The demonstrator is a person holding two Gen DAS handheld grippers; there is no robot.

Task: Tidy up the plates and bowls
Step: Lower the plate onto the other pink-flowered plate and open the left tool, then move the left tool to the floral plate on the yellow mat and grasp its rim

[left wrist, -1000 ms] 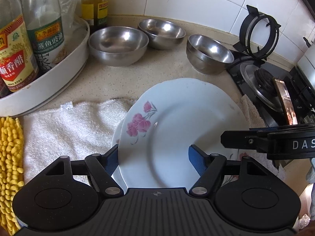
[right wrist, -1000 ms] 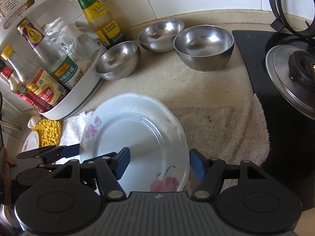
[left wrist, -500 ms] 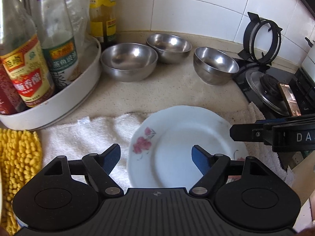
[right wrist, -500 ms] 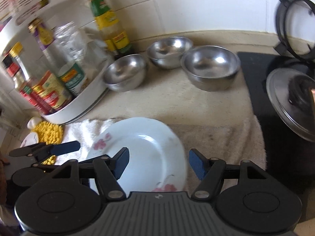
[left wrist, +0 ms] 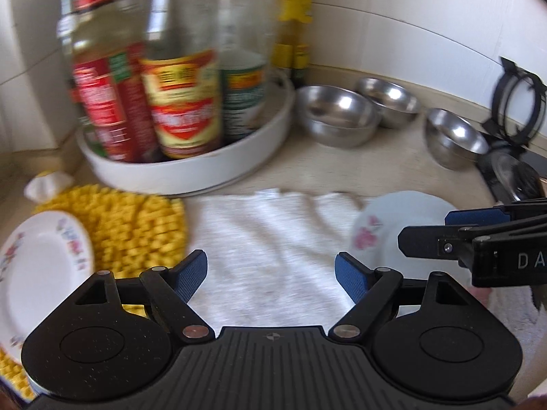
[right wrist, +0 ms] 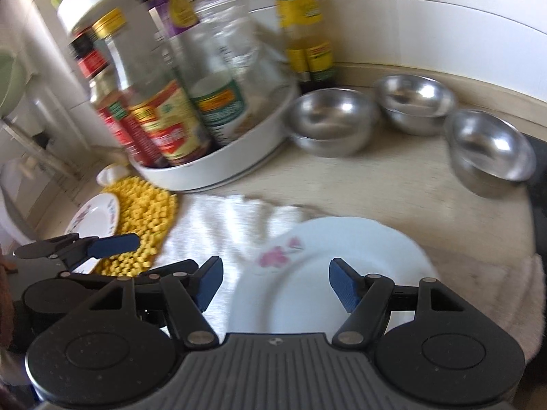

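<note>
A white plate with pink flowers (right wrist: 324, 266) lies on the white towel (left wrist: 273, 239). My right gripper (right wrist: 275, 280) hovers open over its near rim, the pads not touching it. In the left wrist view the same plate (left wrist: 386, 218) sits off to the right, partly behind the right gripper (left wrist: 427, 229). My left gripper (left wrist: 271, 270) is over bare towel; its jaws are opening with nothing between them. A smaller flowered plate (left wrist: 41, 266) rests at the far left beside the yellow mat (left wrist: 130, 225). Three steel bowls (right wrist: 331, 119) (right wrist: 413, 102) (right wrist: 489, 147) stand apart at the back.
A white round tray (left wrist: 191, 171) full of sauce bottles stands at the back left. A black stove (left wrist: 512, 171) with a pan support borders the counter on the right. The tiled wall runs behind the bowls. Both views are motion-blurred.
The flowered plate that stood between my left fingers now lies on the towel to their right. Both grippers have swung left and pulled back; the small plate has come into view.
</note>
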